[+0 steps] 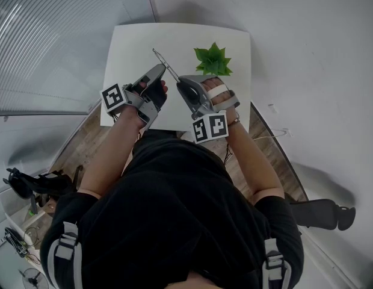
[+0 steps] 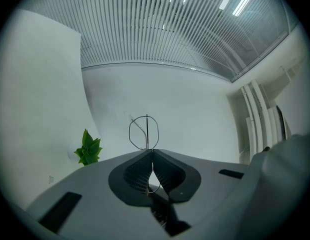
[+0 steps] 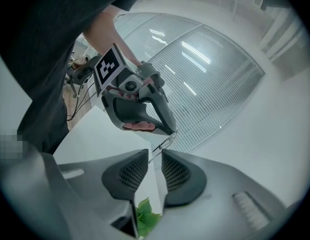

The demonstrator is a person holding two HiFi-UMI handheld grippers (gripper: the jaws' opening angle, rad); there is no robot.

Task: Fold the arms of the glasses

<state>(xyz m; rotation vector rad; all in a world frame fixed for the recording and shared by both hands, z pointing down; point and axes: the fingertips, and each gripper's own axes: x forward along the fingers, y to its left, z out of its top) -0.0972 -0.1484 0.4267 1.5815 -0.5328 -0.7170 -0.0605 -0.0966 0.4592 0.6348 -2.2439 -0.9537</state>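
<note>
Left gripper (image 2: 148, 151) is clamping the glasses (image 2: 147, 134) aloft while the right gripper (image 3: 155, 154), jaws apart, is hovering at one arm, likely mid-fold, where any push needs gentleness.

From here I see my left gripper (image 1: 159, 71) gripping thin wire-rimmed glasses (image 1: 164, 63) above the white bench (image 1: 129, 47). My right gripper (image 1: 184, 84) meets their end at five o'clock; a green plant (image 1: 213, 61) sits at three o'clock.

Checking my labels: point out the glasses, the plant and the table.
glasses (image 2: 147, 131), left gripper view, on the thin wire rim.
plant (image 1: 213, 61), head view, centre of the leaves.
table (image 1: 132, 47), head view, bare top near its left edge.
</note>
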